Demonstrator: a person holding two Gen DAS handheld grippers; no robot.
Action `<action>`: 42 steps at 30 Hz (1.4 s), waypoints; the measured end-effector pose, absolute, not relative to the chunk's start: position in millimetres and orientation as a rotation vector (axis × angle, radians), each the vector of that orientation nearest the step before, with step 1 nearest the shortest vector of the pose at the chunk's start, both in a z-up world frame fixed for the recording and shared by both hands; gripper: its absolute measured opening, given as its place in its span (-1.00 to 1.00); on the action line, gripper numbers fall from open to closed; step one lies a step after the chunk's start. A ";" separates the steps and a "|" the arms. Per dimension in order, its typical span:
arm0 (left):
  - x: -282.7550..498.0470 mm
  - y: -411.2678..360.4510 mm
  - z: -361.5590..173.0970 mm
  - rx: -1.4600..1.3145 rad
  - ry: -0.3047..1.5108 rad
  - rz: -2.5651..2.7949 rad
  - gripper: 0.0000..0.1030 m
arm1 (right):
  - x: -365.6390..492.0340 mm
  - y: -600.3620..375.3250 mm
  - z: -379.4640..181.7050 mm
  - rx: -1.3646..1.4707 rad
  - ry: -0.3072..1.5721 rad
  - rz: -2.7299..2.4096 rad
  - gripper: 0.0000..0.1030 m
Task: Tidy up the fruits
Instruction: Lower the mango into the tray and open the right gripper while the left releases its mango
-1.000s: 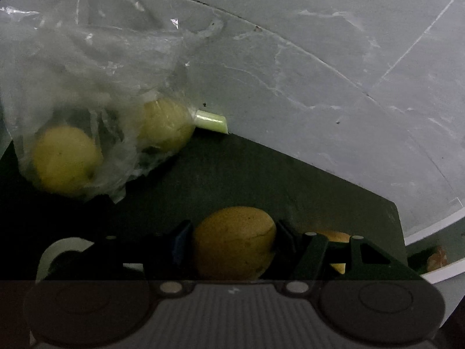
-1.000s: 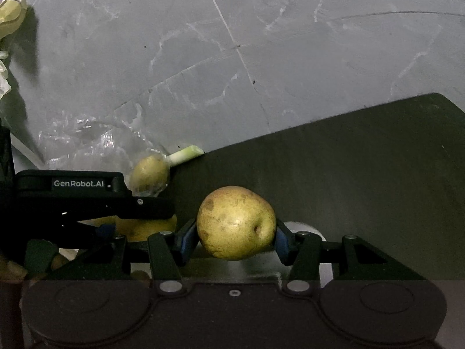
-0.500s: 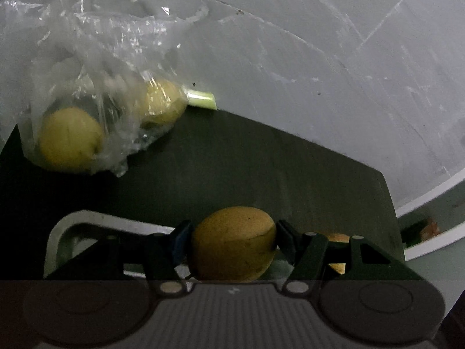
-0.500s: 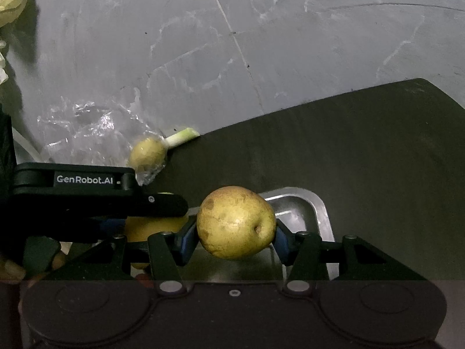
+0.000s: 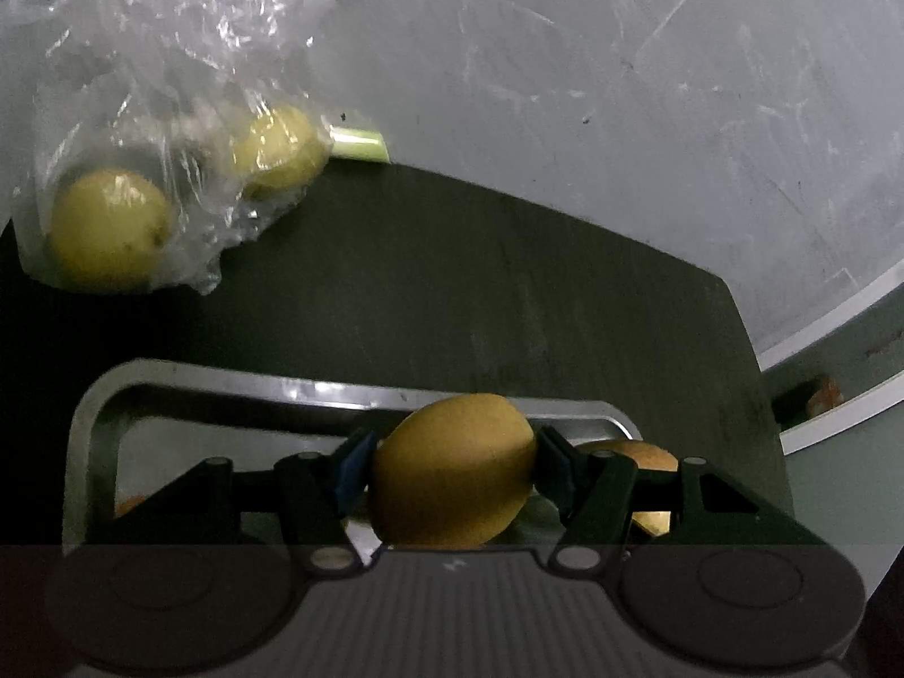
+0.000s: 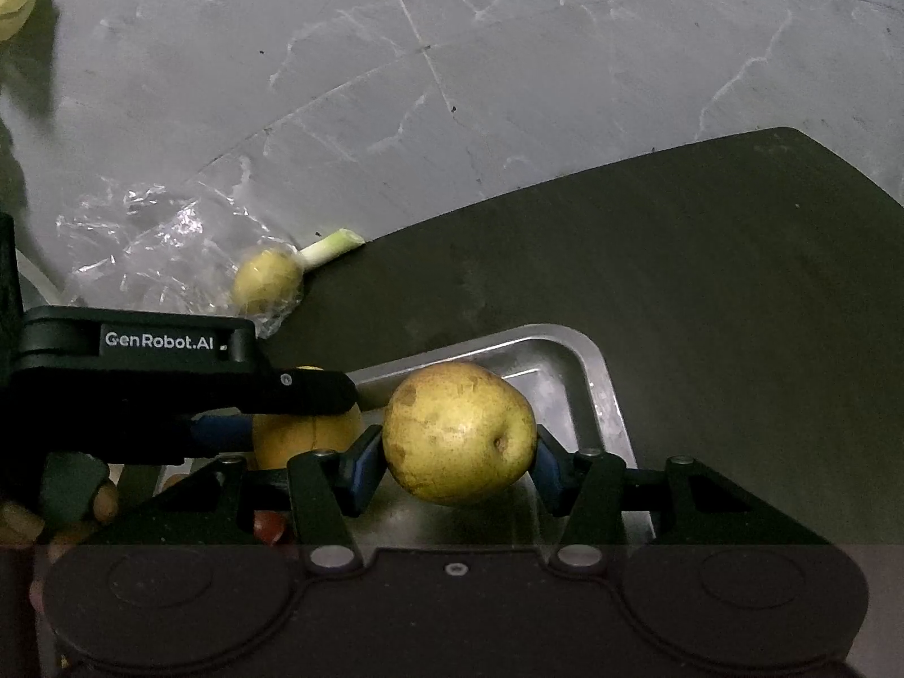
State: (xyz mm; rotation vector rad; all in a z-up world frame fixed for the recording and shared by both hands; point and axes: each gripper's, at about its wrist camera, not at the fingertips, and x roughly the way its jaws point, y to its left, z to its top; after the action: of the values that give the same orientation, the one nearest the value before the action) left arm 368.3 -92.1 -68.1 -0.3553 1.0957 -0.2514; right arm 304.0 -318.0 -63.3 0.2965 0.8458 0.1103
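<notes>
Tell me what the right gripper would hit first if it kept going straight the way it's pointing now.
Probably the metal tray. The right gripper, shut on a yellow pear, points down at the tray's bare floor just ahead. The dark mat lies beyond. Depth is hard to judge through the fisheye.

Metal tray [image 5: 90, 424] now in full view beneath both fruit-laden grippers; plastic bag [image 5: 164, 113] farther off.

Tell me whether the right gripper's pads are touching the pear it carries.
Touching. In the right wrist view, both blue pads of the right gripper press against opposite sides of the pear, no gap showing.
</notes>
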 end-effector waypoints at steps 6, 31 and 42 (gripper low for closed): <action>363.5 -93.9 -71.5 -0.355 1.108 -0.258 0.23 | 305.0 -317.8 -63.8 0.292 0.853 0.110 0.08; 370.4 -95.3 -74.7 -0.346 1.110 -0.262 0.22 | 307.9 -316.5 -60.7 0.273 0.855 0.053 0.18; 369.2 -96.0 -73.5 -0.350 1.115 -0.241 0.34 | 306.1 -313.8 -55.8 0.260 0.832 0.047 0.27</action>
State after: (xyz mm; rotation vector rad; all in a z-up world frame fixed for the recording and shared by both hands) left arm 369.2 -96.0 -73.5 -0.3495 1.1148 -0.2413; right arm 306.1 -313.8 -55.8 0.2598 0.8319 0.0470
